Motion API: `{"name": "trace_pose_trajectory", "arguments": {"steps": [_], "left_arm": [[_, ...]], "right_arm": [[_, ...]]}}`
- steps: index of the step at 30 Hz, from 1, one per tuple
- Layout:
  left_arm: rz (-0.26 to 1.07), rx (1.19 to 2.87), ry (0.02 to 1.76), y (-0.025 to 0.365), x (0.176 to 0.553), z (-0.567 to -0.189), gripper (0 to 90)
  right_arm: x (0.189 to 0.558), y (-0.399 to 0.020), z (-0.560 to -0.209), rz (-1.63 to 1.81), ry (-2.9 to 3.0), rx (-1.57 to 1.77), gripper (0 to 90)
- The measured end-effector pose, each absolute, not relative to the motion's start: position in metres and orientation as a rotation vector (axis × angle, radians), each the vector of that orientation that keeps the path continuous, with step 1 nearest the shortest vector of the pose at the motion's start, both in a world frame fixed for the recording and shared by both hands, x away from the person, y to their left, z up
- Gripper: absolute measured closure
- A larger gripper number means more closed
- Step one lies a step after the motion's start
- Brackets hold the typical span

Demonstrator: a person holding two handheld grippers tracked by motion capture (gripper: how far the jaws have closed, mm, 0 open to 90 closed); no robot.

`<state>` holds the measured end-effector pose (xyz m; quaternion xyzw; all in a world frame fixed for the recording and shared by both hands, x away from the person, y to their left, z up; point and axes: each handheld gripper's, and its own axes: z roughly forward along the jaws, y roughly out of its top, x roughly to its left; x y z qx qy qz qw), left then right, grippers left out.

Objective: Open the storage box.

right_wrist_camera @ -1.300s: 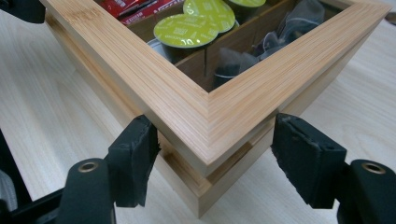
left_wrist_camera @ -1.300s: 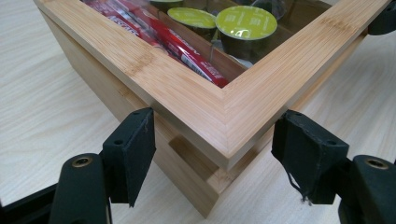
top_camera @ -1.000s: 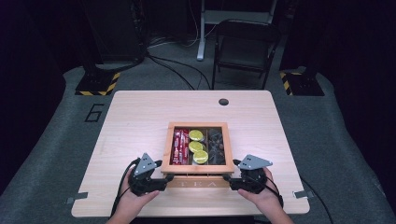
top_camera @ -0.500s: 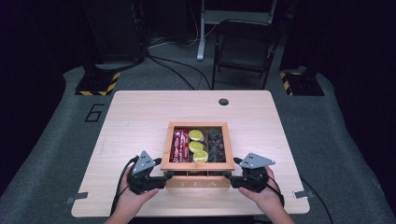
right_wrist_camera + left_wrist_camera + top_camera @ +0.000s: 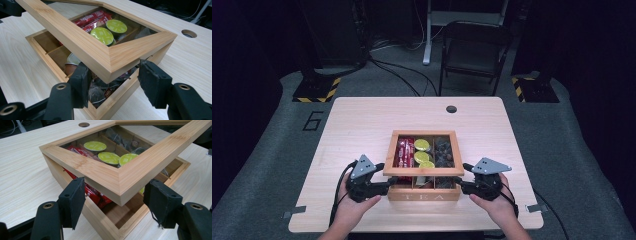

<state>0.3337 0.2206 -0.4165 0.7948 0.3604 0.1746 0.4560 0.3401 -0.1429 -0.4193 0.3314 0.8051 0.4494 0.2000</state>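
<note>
From the high view I see the wooden tea box [image 5: 424, 190] sitting near my edge of the pale surface [image 5: 362, 120], its glass-paned lid [image 5: 423, 170] lifted at the near side, with my left gripper [image 5: 388, 183] at the lid's near left corner and my right gripper [image 5: 460, 184] at its near right corner. Through the pane I make out red sachets [image 5: 404, 151], green-topped capsules [image 5: 421, 152] and darker packets. In the left gripper view, the lid's corner [image 5: 120, 182] sits between my two black jaws, raised above the box's rim [image 5: 100, 220]; the jaws look released, with a gap on each side, and red sachets [image 5: 96, 193] show underneath. In the right gripper view, the lid's other corner [image 5: 107, 60] lies between the jaws, which have just been closing in; the left pad seems to be at the wood, but I can't say for sure that either pad presses on it. Below the lid I see a brown capsule [image 5: 71, 67] and dark packets [image 5: 105, 90] in the open compartments.
</note>
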Motion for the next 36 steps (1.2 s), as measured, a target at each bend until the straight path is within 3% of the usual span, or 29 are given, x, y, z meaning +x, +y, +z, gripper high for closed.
{"name": "trace_pose_trajectory", "arguments": {"steps": [36], "left_arm": [[0.423,1.868,0.918,0.224,0.364,-0.363,39.8]], "right_arm": [[0.374,-0.137,-0.379,1.328,2.084,0.99,51.0]]}}
